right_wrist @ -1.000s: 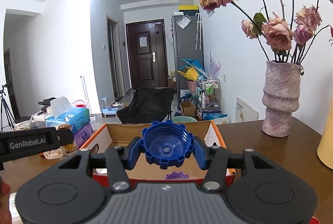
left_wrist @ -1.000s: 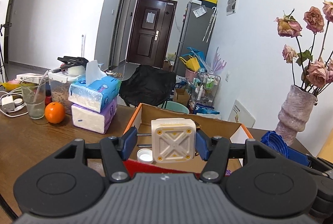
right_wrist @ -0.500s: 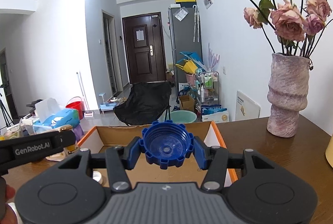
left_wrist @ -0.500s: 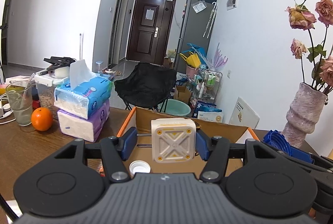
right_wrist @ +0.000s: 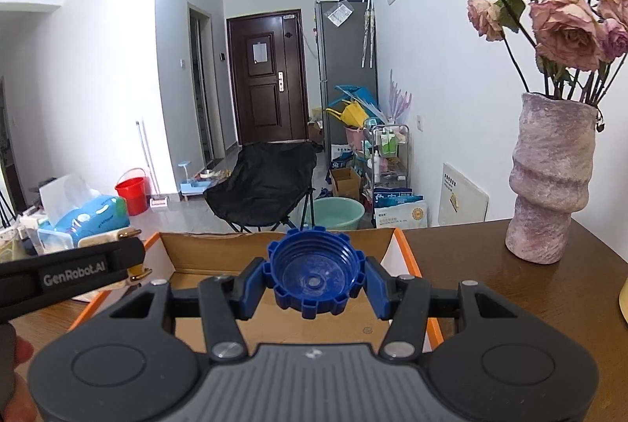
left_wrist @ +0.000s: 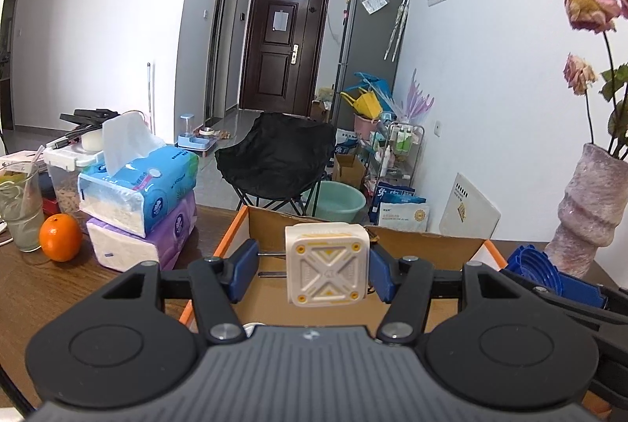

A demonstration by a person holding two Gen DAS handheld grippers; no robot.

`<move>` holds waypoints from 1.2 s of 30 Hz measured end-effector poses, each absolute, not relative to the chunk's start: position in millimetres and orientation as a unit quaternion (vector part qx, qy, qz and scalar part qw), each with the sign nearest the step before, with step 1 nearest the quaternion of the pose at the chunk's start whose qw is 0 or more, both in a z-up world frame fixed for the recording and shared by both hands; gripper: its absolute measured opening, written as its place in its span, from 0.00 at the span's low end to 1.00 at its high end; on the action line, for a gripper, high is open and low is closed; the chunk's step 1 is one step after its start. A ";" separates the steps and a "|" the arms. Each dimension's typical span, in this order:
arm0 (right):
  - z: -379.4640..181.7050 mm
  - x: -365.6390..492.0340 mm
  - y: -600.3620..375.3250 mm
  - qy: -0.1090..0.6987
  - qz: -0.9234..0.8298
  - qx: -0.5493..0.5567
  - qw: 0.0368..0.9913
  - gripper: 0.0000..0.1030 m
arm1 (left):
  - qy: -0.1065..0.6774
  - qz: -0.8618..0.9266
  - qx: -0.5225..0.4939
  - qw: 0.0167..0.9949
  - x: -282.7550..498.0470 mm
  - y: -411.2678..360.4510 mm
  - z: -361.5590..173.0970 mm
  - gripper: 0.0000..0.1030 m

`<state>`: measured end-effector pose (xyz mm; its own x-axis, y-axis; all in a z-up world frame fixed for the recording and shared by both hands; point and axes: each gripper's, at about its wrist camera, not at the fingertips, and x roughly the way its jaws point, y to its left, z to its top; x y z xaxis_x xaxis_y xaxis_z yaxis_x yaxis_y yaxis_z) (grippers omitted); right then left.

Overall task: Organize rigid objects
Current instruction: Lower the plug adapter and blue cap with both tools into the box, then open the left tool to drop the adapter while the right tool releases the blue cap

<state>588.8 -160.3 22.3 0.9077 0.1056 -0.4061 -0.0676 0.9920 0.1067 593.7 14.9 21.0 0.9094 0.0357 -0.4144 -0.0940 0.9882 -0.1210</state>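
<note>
While both loads hang over the box: nothing has been let go yet, by my reading.
Bench side items: stacked tissue packs (left_wrist: pixel 141 202), an orange (left_wrist: pixel 59 237) and a glass (left_wrist: pixel 20 210) sit well left of the box, apart from the sorting.
Left hand-held gripper (left_wrist: pixel 310 274): closed on the white cube (left_wrist: pixel 326 263), pads pressing its two side faces, so the cube rides level above the box interior.
Cube facing: its X-patterned face looks back at the camera; near-equal sides, so no real long axis.
Cardboard box (right_wrist: pixel 204 249): open-topped on the bench (right_wrist: pixel 490 265), orange-edged; it looks like the drop spot, which is probably why both loads are held over it.
Right hand-held gripper (right_wrist: pixel 314 282): clamped on the blue cap (right_wrist: pixel 314 274), pads at opposite points of its notched rim.
Cap facing: hollow side toward the camera, its axis along the fingers, its wide face upright.
Vase (right_wrist: pixel 549 186): stands right of the box, near enough to mind when pulling away.
</note>
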 end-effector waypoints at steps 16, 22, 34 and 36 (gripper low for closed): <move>-2.7 624.1 -162.3 0.256 0.042 0.031 0.965 0.51 | 0.260 0.053 -0.026 0.964 632.4 11.5 -8.0 0.58; -11.6 631.5 -166.1 0.269 0.035 0.031 0.962 0.51 | 0.275 0.058 -0.016 0.959 638.6 13.0 -17.6 0.58; -15.2 635.1 -170.5 0.275 0.034 0.032 0.960 0.90 | 0.268 0.054 -0.011 0.962 635.3 18.8 -13.4 0.88; -14.7 634.3 -171.4 0.274 0.028 0.034 0.961 0.96 | 0.263 0.058 -0.011 0.963 633.3 19.3 -10.4 0.98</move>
